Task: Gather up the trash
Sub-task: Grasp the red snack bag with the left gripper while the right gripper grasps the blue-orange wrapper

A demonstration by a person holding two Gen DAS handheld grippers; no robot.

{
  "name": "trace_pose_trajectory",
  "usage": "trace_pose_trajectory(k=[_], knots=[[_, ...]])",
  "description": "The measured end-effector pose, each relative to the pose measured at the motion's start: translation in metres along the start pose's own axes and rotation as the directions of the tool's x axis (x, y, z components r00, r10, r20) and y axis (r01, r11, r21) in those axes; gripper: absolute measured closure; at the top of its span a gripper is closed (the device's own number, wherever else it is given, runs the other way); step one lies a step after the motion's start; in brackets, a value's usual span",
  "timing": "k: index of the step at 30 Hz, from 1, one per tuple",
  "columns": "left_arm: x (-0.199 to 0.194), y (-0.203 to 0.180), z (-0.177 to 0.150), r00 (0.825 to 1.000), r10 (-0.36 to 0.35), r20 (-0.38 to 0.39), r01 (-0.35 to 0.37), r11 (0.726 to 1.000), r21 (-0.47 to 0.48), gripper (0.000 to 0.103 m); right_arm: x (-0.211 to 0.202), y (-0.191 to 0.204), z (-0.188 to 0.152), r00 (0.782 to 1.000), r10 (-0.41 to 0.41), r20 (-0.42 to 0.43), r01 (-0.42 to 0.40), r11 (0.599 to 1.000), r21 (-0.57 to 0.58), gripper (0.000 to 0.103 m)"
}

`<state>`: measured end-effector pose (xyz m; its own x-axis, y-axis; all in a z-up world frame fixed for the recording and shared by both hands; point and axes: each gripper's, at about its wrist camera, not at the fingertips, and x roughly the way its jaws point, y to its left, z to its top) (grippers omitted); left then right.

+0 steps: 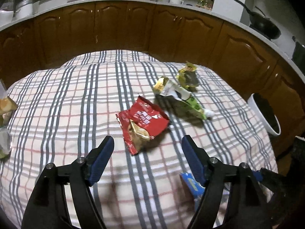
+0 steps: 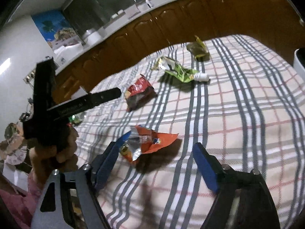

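Left claw (image 1: 147,143): blue-padded jaws spread apart, nothing between them, poised over the plaid cloth (image 1: 76,99). Red wrapper (image 1: 143,122), crumpled, gold lining exposed, just ahead of the claw. Green-and-white wrapper (image 1: 181,99) beyond it, beside a darker yellow-green wrapper (image 1: 187,76). Blue packet (image 1: 190,183) partly hidden under the right-hand finger. White bin (image 1: 263,114) at the right edge. Wooden cabinets (image 1: 133,26) behind; black pan (image 1: 265,26) on the desk (image 1: 225,15).

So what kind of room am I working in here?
Most likely a home kitchen: brown wooden cabinet doors under a pale countertop, a black frying pan on it, and a plaid-clothed table strewn with wrappers.
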<state>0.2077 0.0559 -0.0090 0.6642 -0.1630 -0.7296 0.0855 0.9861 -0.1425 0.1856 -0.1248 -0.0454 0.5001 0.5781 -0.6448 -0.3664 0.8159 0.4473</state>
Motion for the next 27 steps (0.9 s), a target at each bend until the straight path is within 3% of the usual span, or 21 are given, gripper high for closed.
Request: trace_pose_trajectory(k=[1,2,5,7,9,10,11,12,20,27], knots=[[0.004,0.001,0.002,1.0,0.001,-0.006,-0.001,1.0,0.001,0.027,0.005,-0.002,0.001,1.0,-0.003,-0.01,0.003,1.0,0.007,0.035],[0.01,0.003,0.003,1.0,0.003,-0.015,-0.003,1.0,0.0,0.027,0.01,-0.004,0.001,1.0,-0.001,-0.02,0.001,1.0,0.017,0.046],[0.022,0.008,0.007,0.999,-0.012,-0.034,0.012,1.0,-0.022,0.027,0.022,-0.01,0.004,0.998,0.017,-0.053,-0.014,0.999,0.046,0.087],[0.03,0.011,0.009,0.999,-0.021,-0.041,0.019,0.999,-0.04,0.029,0.021,-0.013,0.004,0.999,0.024,-0.047,-0.021,0.998,0.053,0.087],[0.038,0.012,0.01,0.998,-0.031,-0.058,0.028,0.998,-0.054,0.06,0.016,-0.014,0.005,0.999,0.022,-0.028,-0.021,0.999,0.045,0.089],[0.043,0.014,0.01,0.996,-0.047,-0.076,0.042,0.997,-0.064,0.069,0.012,-0.013,0.005,1.0,0.021,-0.015,-0.02,0.999,0.036,0.089],[0.048,0.015,0.01,0.994,-0.062,-0.089,0.055,0.996,-0.075,0.087,0.008,-0.014,0.006,1.0,0.015,-0.006,-0.015,0.999,0.031,0.09],[0.05,0.015,0.009,0.993,-0.065,-0.094,0.057,0.995,-0.077,0.094,0.004,-0.015,0.007,1.0,0.007,0.004,-0.007,1.0,0.027,0.09],[0.029,0.002,0.006,0.997,-0.069,-0.044,0.067,0.997,-0.038,0.098,-0.036,-0.038,0.008,0.996,-0.037,0.081,0.032,0.998,0.063,0.09],[0.001,-0.043,0.008,0.989,-0.148,0.0,0.148,0.988,0.032,0.098,-0.068,-0.059,0.013,0.984,-0.105,0.147,0.093,0.992,0.084,0.091]])
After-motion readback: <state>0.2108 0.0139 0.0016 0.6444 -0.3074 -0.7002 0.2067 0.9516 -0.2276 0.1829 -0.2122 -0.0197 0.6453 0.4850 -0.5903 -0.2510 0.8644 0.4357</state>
